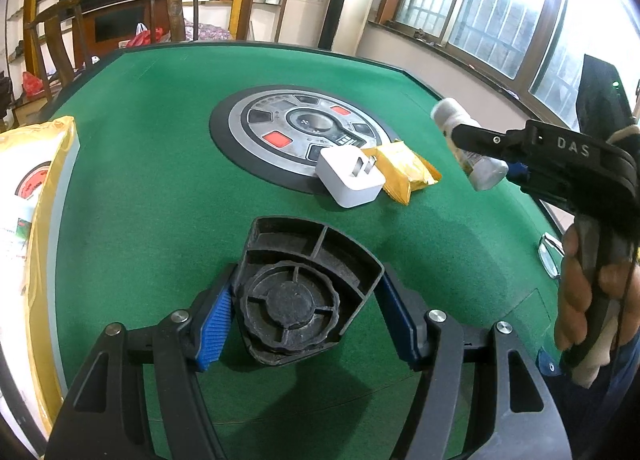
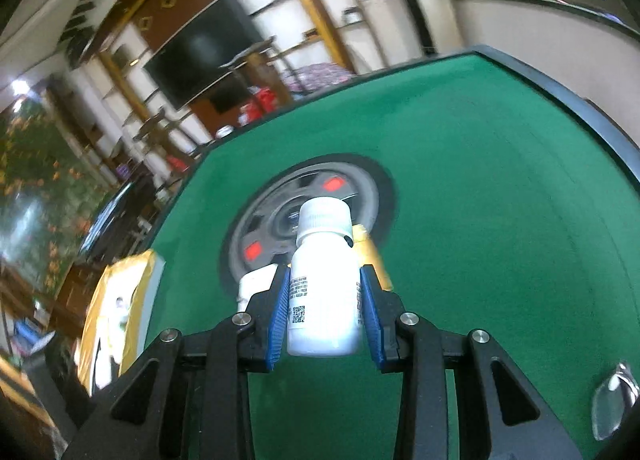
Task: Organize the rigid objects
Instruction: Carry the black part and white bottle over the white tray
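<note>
Left claw: jaws pinching a black plastic part, fan-shaped with a round ribbed knob at its centre. Both blue pads bear on its sides. The part sits low over the near area of the green worktop; whether it touches the felt cannot be told.

Right claw: jaws pinching a white bottle by its body, cap pointing away from the camera, label with a printed code facing left. In the left wrist view the same bottle is held clear above the right side of the worktop, tilted, and the person's hand grips the tool handle.

On the worktop, at the near right edge of the round central panel: a white plug adapter, prongs up, touching a small yellow packet on its right. A large yellow and white bag lies at the left edge. A metal fitting sits at the right edge.
</note>
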The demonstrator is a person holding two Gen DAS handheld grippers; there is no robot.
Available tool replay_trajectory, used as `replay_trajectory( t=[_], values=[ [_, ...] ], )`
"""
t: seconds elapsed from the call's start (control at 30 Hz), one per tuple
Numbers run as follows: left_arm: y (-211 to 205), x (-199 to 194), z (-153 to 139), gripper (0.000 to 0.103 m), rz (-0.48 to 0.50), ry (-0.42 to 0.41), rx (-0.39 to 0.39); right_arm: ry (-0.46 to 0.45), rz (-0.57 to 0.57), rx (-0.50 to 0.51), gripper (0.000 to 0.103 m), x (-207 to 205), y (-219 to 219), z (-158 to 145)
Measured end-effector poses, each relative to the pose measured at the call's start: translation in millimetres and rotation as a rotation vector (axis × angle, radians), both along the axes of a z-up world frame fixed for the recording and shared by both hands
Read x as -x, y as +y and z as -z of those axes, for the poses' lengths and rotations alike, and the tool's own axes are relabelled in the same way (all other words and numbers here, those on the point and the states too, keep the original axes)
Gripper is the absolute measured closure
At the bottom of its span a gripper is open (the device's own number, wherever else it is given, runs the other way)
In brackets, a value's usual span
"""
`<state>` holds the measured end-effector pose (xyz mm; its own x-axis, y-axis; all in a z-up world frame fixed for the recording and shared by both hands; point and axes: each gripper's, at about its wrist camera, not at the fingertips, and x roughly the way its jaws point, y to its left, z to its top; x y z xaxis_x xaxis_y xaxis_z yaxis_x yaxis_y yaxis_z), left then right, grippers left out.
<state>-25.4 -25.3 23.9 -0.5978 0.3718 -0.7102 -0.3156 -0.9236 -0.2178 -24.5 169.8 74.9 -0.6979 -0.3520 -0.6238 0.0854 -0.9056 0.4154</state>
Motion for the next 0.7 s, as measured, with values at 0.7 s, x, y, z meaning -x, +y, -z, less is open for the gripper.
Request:
replay_trajectory(
  t=[0.7],
  values=[
    [-19, -36, -45, 0.037, -0.075, 0.14, 0.012, 0.037, -0.096, -0.052, 0.073, -6, -30, 8]
  ],
)
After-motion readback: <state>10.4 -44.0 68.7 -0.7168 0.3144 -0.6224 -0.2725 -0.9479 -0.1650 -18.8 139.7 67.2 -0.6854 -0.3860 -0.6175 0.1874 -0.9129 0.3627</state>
